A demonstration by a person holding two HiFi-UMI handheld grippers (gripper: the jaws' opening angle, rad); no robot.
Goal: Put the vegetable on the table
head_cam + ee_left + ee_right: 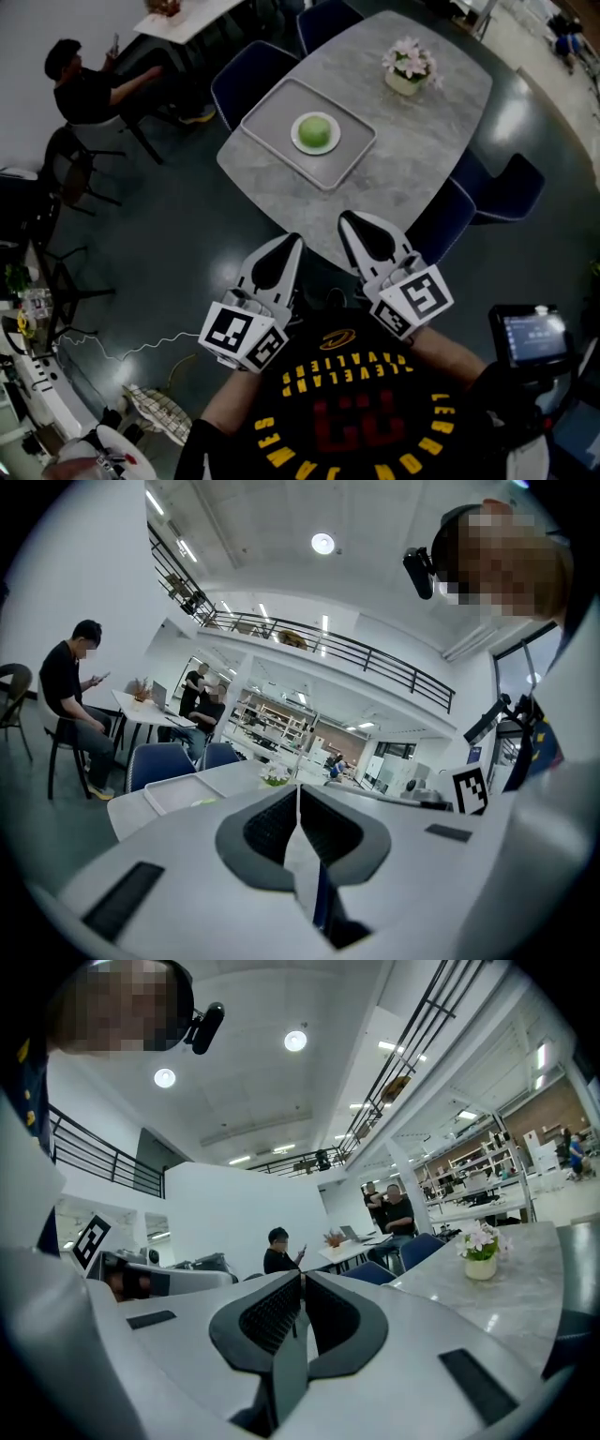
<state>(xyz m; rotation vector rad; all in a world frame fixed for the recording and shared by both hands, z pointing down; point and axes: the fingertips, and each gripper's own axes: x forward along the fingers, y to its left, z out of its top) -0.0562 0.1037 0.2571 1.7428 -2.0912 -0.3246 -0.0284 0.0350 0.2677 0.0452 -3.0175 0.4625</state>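
Note:
A round green vegetable lies in a grey tray on the far left part of the grey marble table. Both grippers are held close to my chest, short of the table's near edge and well away from the tray. My left gripper is shut with nothing in it, and so is my right gripper. In the left gripper view the shut left gripper points toward the tray, where a sliver of green shows. The right gripper points past the table.
A pot of pink flowers stands at the table's far right. Blue chairs ring the table, one at its right. A seated person is at the far left. A small screen sits at my right.

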